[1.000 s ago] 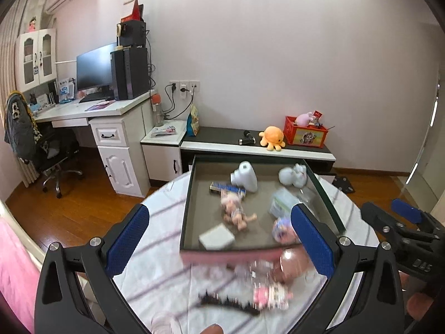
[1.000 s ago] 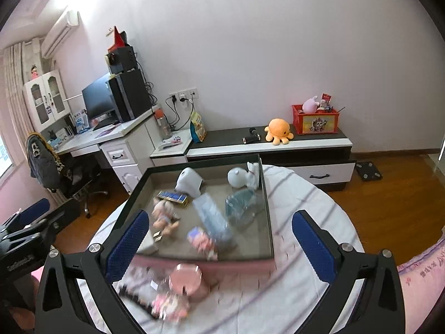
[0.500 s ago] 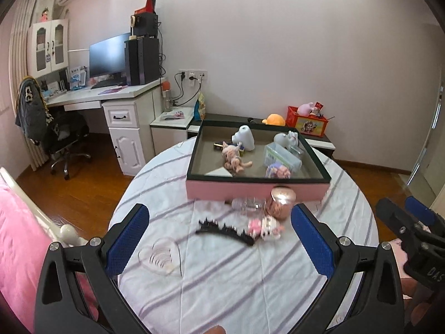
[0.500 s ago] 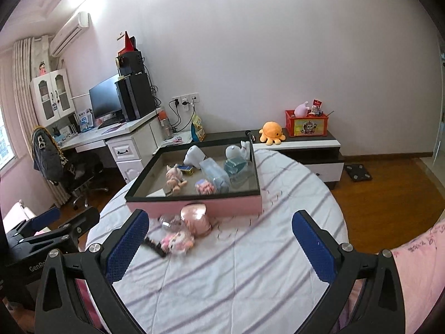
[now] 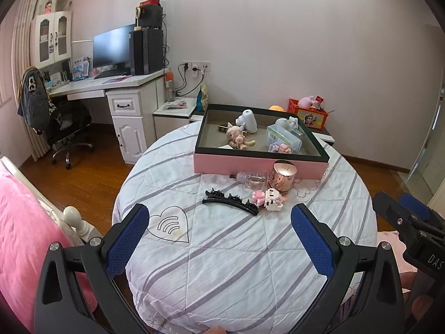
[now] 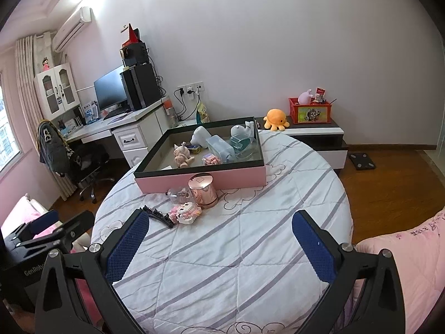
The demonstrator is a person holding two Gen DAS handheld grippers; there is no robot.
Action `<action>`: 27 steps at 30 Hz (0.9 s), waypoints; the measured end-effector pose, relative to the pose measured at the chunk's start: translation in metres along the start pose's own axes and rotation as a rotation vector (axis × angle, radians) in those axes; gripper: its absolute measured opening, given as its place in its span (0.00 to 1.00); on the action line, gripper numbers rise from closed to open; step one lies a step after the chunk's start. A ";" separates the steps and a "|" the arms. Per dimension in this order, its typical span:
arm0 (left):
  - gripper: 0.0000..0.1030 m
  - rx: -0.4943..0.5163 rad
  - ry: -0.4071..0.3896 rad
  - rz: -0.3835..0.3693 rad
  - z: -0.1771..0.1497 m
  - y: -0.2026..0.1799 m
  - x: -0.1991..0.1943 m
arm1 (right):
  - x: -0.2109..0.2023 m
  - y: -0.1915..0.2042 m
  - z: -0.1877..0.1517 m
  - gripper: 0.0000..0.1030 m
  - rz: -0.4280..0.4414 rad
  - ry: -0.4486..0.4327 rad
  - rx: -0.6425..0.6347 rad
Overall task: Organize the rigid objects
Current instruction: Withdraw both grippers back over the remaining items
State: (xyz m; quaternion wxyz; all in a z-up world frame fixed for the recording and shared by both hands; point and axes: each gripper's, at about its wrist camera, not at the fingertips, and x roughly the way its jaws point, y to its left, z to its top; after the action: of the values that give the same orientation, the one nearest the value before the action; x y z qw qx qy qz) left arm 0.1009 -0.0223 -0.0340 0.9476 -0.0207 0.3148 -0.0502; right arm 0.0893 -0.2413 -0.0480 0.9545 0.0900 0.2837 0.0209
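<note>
**Left wrist view: both grippers released above the near edge of the round table**

Left wrist view shows your left gripper point(image 5: 219, 231) spread wide with nothing between its blue pads, hovering over the near edge of the table point(image 5: 222, 272); your right gripper point(image 6: 219, 236) is likewise released and empty, and it also shows at the right border of the left view; the table carries a white quilt with grey stripes.

At the far edge of the table sits the pink tray point(image 5: 258, 164) with a dark rim; inside it you have a small doll point(image 5: 237, 139), a white figure point(image 5: 247, 119), a clear box point(image 5: 283, 136) and a small pink block toy point(image 5: 279, 148), all loosely grouped toward the tray's middle and right side.

Just in front of the tray's near wall, four things lie on the quilt: a rose-gold jar point(image 5: 283, 176) standing upright near the wall; a clear bottle point(image 5: 251, 179) on its side, touching the jar's left; a pink and white block figure point(image 5: 268, 199) just in front of the jar; a black hair clip point(image 5: 230, 201) stretched out to the figure's left, its end reaching the figure.

Both grippers are well apart from these four things.
</note>
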 end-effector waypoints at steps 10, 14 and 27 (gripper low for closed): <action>1.00 0.043 0.115 -0.002 -0.012 -0.005 0.049 | 0.040 -0.001 0.008 1.00 0.010 0.090 -0.005; 1.00 0.058 0.172 -0.012 -0.016 -0.008 0.082 | 0.071 -0.004 0.012 1.00 0.027 0.149 0.000; 1.00 0.111 0.314 -0.018 -0.020 -0.007 0.164 | 0.146 -0.006 0.010 1.00 0.032 0.269 -0.019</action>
State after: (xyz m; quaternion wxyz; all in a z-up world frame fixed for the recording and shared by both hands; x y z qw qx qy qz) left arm 0.2185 -0.0475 -0.1468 0.8860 0.0370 0.4554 -0.0786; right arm 0.2171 -0.2356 -0.1194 0.9081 0.0820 0.4075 0.0504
